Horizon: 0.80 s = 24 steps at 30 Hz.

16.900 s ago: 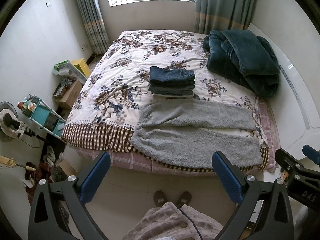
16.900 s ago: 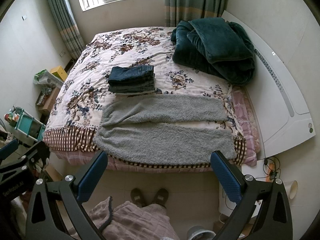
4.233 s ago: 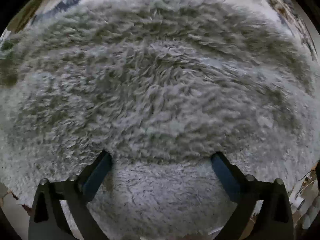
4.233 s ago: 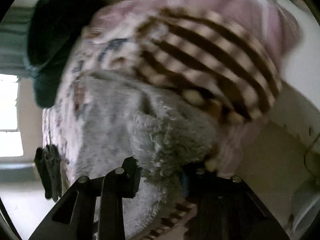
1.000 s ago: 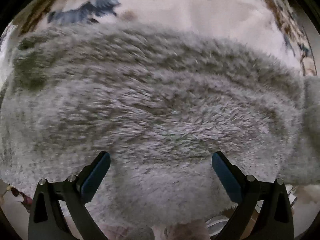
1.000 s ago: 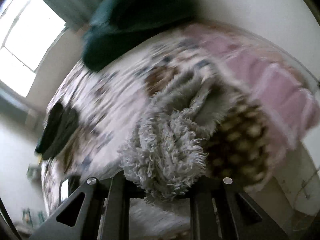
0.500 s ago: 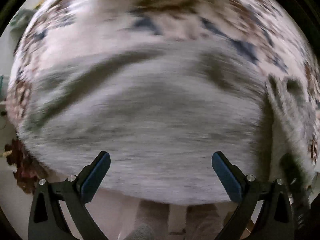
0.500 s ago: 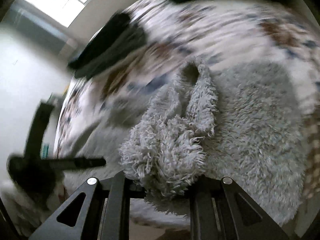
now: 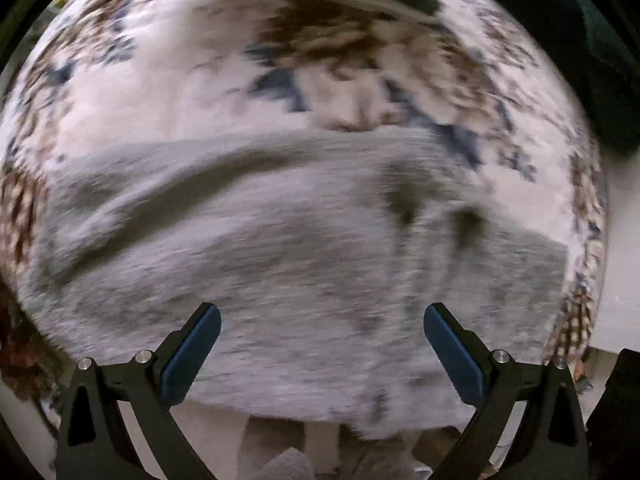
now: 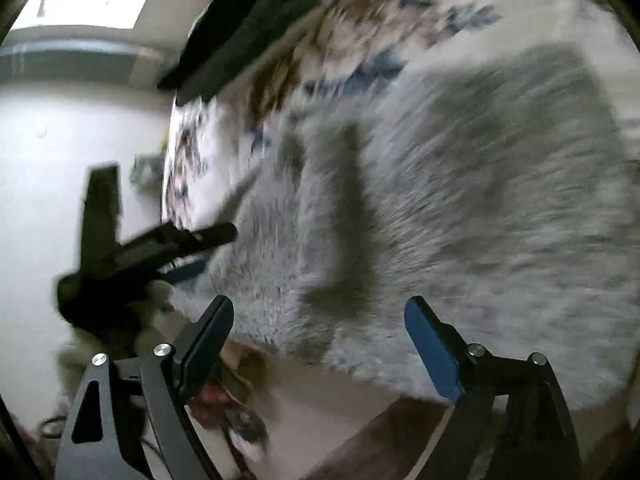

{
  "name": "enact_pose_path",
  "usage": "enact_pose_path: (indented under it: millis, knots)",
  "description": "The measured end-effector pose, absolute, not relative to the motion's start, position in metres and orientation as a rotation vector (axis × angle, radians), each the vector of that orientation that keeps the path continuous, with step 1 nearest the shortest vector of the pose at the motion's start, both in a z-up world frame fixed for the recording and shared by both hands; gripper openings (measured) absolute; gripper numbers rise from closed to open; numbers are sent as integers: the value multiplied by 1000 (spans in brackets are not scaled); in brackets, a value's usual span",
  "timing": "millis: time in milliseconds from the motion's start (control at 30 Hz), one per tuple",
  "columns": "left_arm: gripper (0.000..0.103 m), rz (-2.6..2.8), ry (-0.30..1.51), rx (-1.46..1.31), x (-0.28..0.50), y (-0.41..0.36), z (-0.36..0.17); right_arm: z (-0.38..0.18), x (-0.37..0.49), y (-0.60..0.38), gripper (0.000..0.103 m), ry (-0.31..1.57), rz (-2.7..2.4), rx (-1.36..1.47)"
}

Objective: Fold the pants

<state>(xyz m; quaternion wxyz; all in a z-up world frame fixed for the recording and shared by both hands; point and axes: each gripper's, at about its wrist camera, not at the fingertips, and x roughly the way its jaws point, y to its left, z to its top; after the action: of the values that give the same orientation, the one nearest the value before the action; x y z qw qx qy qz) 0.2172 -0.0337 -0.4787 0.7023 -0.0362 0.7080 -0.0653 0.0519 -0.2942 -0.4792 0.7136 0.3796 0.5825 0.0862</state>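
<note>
Fluffy grey pants (image 9: 304,248) lie folded on the floral bed cover (image 9: 160,96), near the bed's front edge. My left gripper (image 9: 322,344) hangs open above them, pointing straight down, with nothing between its blue pads. In the right wrist view the grey pants (image 10: 460,208) fill the middle and right, and my right gripper (image 10: 320,340) has its jaws opening, with nothing between its pads. The left gripper (image 10: 168,248) shows there as a dark, blurred shape at the left. Both views are blurred.
A stack of dark folded jeans (image 10: 240,28) lies further up the bed, and a dark teal blanket (image 9: 592,48) sits at the upper right. The checked bed skirt (image 9: 576,320) marks the bed's edge, with floor (image 10: 320,420) below it.
My right gripper carried a bunched end of the grey pants over the rest of them, then let go and opened. The left gripper rose and pulled back, so more of the bed shows.
</note>
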Motion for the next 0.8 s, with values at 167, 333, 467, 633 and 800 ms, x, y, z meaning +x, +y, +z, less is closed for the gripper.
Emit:
enact_pose_path:
  millis: [167,333,467,633,800]
  knots:
    - [103,-224,1593,12,212,-127,-518,-488,44,-362,90,1373,-116,786]
    - [17,-238,1617,23,209,-130,-553,-525,46,-396,89,1477,-284,735]
    - [13,-201,1584,-102,206,-90,-547,-538,52,-406,89,1500,-307,741]
    - [26,-219,1601,-189,197,-75,-547,-556,77,-403,89,1546,-290,750]
    - [83,-223,1503,-211,183,-49,-503,-530,94,-377,89,1559,-305,624]
